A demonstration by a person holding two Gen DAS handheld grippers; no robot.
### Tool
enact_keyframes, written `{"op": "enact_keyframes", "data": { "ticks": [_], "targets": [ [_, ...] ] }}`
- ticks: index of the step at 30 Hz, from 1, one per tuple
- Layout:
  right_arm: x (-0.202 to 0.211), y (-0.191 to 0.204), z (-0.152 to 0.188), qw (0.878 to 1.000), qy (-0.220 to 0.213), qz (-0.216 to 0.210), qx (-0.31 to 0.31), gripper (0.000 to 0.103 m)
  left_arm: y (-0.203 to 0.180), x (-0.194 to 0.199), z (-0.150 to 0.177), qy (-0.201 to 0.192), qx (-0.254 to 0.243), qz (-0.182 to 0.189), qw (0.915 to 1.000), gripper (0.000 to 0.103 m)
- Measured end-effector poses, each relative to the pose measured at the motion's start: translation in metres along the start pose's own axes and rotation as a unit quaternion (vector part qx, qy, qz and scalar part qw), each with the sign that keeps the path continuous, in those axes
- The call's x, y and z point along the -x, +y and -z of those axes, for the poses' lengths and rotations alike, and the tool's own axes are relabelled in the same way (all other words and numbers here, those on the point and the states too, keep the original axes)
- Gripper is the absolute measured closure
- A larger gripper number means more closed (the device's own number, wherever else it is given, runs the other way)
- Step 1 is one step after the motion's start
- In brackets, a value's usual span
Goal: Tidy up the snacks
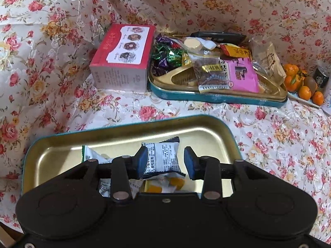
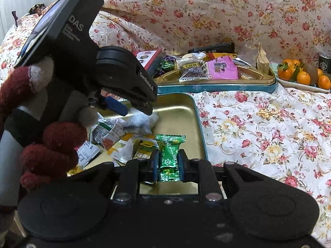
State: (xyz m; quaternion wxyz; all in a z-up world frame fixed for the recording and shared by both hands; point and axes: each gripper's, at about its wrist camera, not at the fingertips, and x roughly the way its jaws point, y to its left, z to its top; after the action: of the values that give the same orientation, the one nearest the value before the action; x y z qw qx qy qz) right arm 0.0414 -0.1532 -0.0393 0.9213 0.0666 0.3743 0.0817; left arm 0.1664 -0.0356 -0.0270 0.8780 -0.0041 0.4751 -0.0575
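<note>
Pinching a green foil candy (image 2: pixel 170 157) mid-wrapper, the right gripper (image 2: pixel 168 165) hovers over the near tin tray (image 2: pixel 197 111); light, crinkly, slippery. Left gripper (image 1: pixel 166 159) gapes, released, around a white snack packet (image 1: pixel 162 157).

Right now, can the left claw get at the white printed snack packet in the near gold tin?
Probably yes. The left claw is open with the white printed snack packet already between its blue pads; the right pad stands apart from it. Nothing covers the packet in the near gold tin.
</note>
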Motion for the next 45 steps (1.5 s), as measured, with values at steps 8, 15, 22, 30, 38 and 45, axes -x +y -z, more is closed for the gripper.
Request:
{"op": "enact_keyframes", "data": {
  "ticks": [8, 15, 22, 30, 38, 45],
  "targets": [
    [-0.001, -0.001, -0.003, 1.0, -0.002, 0.0, -0.002, 0.081, 0.004, 0.011, -0.001, -0.013, 0.006, -0.012, 0.9998, 0.056],
    [0.011, 0.001, -0.001, 1.0, -0.011, 0.003, -0.003, 0.078, 0.009, 0.031, 0.013, -0.015, 0.017, -0.034, 0.9992, 0.056],
    [0.026, 0.006, 0.003, 1.0, -0.017, 0.011, -0.014, 0.073, 0.015, 0.057, 0.039, -0.025, 0.014, -0.054, 0.9981, 0.056],
    [0.041, 0.014, 0.011, 0.999, -0.01, 0.022, -0.023, 0.061, 0.028, 0.075, 0.073, -0.028, 0.025, -0.069, 0.9969, 0.056],
    [0.048, 0.021, 0.016, 0.999, -0.005, 0.032, -0.026, 0.052, 0.044, 0.082, 0.099, -0.03, 0.029, -0.084, 0.9956, 0.056],
    [0.051, 0.022, 0.018, 0.999, -0.003, 0.039, -0.024, 0.05, 0.052, 0.087, 0.109, -0.038, 0.029, -0.086, 0.9951, 0.056]
  ]
}}
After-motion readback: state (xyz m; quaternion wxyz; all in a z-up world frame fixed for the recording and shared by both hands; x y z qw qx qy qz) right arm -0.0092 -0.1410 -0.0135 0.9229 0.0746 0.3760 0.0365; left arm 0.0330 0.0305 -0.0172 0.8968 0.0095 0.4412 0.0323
